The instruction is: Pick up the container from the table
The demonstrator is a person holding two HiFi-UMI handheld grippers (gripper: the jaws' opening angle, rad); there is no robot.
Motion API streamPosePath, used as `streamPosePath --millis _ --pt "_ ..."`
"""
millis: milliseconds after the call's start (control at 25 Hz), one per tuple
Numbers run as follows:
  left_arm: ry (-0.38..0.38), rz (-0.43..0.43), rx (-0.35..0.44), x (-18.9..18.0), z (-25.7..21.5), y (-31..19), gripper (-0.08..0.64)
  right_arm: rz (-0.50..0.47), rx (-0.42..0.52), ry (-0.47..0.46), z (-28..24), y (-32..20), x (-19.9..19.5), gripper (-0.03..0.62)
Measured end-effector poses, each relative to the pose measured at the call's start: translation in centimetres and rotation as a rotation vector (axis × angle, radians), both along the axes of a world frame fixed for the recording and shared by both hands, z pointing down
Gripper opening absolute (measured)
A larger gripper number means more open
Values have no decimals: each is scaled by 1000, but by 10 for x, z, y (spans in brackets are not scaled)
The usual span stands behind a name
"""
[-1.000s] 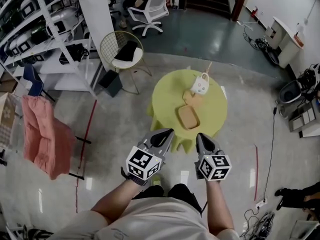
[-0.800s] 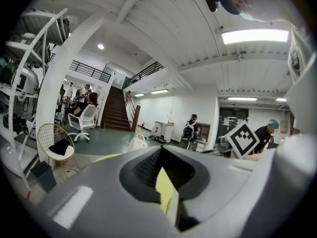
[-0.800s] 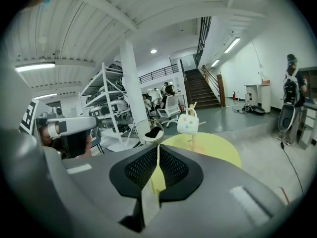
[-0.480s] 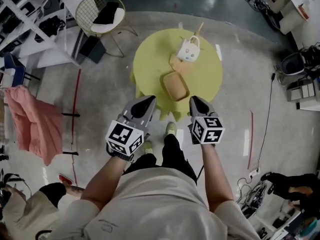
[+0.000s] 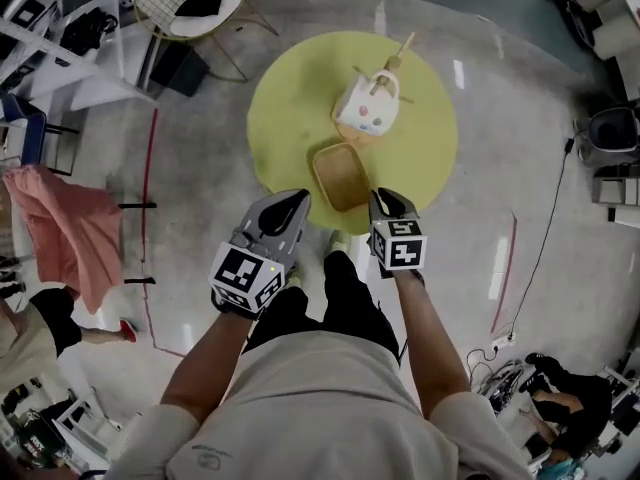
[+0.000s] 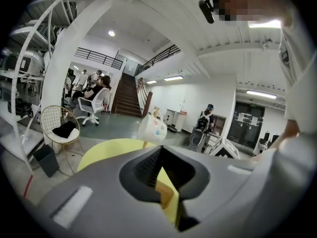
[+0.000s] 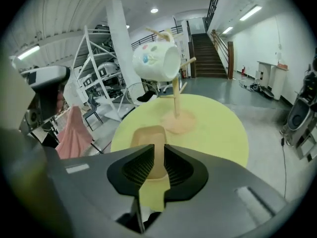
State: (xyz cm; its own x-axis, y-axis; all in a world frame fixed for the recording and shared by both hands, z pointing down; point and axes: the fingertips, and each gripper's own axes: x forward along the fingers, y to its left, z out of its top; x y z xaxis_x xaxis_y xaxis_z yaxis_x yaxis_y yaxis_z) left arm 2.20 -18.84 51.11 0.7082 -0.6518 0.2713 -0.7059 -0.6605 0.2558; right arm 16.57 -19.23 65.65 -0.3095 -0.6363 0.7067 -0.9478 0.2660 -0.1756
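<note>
The left gripper (image 5: pixel 291 201) is clenched, its jaws meeting tip to tip on nothing, with only a thin wedge of yellow showing behind them in its own view. The right gripper (image 5: pixel 386 200) is slightly released: a narrow, even slot stands between its jaws, nothing is in it, and the container (image 7: pixel 148 133) shows through it. Neither gripper touches anything.

Both hang at the near rim of the round yellow table (image 5: pixel 290 88). The container lies on the top just ahead, between the two grippers and nearer the right one, close to that rim. Just beyond its far end is the stand (image 7: pixel 179 124), carrying a tilted white mug (image 5: pixel 362 108).

Ahead of the left gripper the top is bare yellow as far as the far rim. On the right, a narrower bare strip runs beside the container. Open floor lies on both sides of the table.

A second ago floor showed between the tips and the rim; now the tips overlap the rim. The jaws look unchanged.
</note>
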Motion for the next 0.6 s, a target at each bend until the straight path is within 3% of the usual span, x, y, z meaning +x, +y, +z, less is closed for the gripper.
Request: streamPosePath --millis 600 --pt "-50 -56 -109 11 62 -38 6 -99 -217 60 116 -31 -1 69"
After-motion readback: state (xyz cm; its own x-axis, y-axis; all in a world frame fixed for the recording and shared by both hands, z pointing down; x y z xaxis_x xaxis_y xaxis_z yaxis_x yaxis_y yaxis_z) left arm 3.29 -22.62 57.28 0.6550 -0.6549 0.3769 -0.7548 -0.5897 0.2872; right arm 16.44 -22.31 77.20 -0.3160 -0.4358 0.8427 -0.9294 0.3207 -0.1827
